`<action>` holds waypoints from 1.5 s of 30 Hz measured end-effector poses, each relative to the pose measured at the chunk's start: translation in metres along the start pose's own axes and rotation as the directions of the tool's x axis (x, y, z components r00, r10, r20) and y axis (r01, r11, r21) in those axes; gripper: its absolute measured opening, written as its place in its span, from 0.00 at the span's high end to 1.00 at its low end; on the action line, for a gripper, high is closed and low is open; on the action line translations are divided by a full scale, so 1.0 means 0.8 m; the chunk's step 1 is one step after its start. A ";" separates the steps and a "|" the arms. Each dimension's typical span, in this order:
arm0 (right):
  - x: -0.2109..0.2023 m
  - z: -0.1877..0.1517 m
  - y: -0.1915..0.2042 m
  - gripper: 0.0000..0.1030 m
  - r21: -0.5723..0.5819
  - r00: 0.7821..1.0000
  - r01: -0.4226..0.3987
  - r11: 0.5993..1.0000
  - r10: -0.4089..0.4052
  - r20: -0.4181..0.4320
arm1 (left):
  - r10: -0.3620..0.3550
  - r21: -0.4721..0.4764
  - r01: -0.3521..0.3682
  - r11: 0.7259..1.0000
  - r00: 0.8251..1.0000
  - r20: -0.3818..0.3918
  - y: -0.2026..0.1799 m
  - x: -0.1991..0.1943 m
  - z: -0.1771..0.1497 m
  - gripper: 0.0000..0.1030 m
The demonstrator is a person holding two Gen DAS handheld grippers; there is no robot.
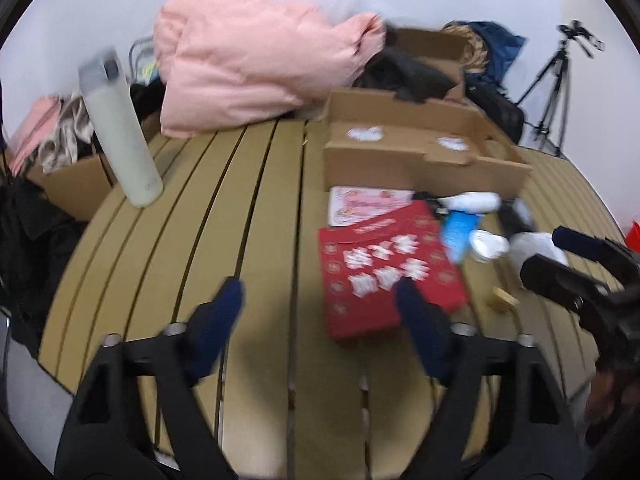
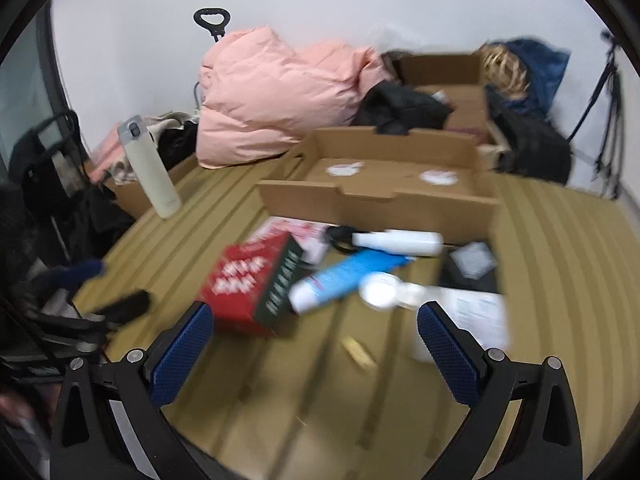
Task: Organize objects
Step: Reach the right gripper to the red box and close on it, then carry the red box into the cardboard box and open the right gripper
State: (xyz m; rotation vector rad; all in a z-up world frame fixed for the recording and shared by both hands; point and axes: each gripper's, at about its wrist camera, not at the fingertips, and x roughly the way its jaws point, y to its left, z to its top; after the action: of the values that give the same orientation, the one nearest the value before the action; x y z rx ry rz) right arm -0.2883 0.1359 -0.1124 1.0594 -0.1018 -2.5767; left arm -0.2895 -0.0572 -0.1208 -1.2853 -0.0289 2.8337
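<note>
A red box with white characters (image 1: pixel 384 272) (image 2: pixel 250 284) lies on the tan slatted surface (image 1: pixel 224 220). Beside it lie a blue-and-white tube (image 2: pixel 344 276), a white bottle (image 2: pixel 396 242), a small clear jar (image 2: pixel 380 290) and a white paper (image 2: pixel 476 312). An open shallow cardboard box (image 1: pixel 420 156) (image 2: pixel 384 184) sits just behind them. My left gripper (image 1: pixel 320 300) is open and empty, its right finger over the red box's near edge. My right gripper (image 2: pixel 316 328) is open and empty, just short of the tube and jar.
A tall white flask (image 1: pixel 120 132) (image 2: pixel 150 168) stands at the left. A pink puffy jacket (image 1: pixel 248 52) and dark clothes are piled at the back, with more cardboard boxes. A tripod (image 1: pixel 556 84) stands at the far right. A small gold item (image 2: pixel 356 350) lies on the surface.
</note>
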 end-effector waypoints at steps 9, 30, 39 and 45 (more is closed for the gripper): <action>0.116 0.010 0.011 0.47 0.078 0.979 -0.074 0.994 0.088 -0.187 | -0.205 -0.197 0.176 0.964 0.969 -0.135 0.020 0.080 -0.008 0.31; 0.072 -0.006 -0.001 0.83 0.145 0.980 -0.068 0.987 0.093 -0.177 | -0.286 -0.173 0.272 0.947 0.956 -0.064 -0.029 0.014 -0.004 0.69; 0.041 0.050 -0.031 0.83 0.179 0.991 -0.054 0.982 0.074 -0.111 | -0.311 -0.096 0.305 0.947 0.949 -0.045 -0.054 0.017 0.088 0.73; 0.053 0.140 -0.059 0.83 0.180 0.995 -0.040 0.983 0.056 -0.085 | -0.308 -0.041 0.306 0.951 0.951 -0.036 -0.063 0.058 0.206 0.73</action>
State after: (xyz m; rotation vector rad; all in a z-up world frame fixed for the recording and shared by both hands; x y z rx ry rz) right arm -0.4076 0.1580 -0.0701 1.2185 -0.3364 -2.5093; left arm -0.4429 -0.0057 -0.0455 -1.2232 -0.2554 2.5521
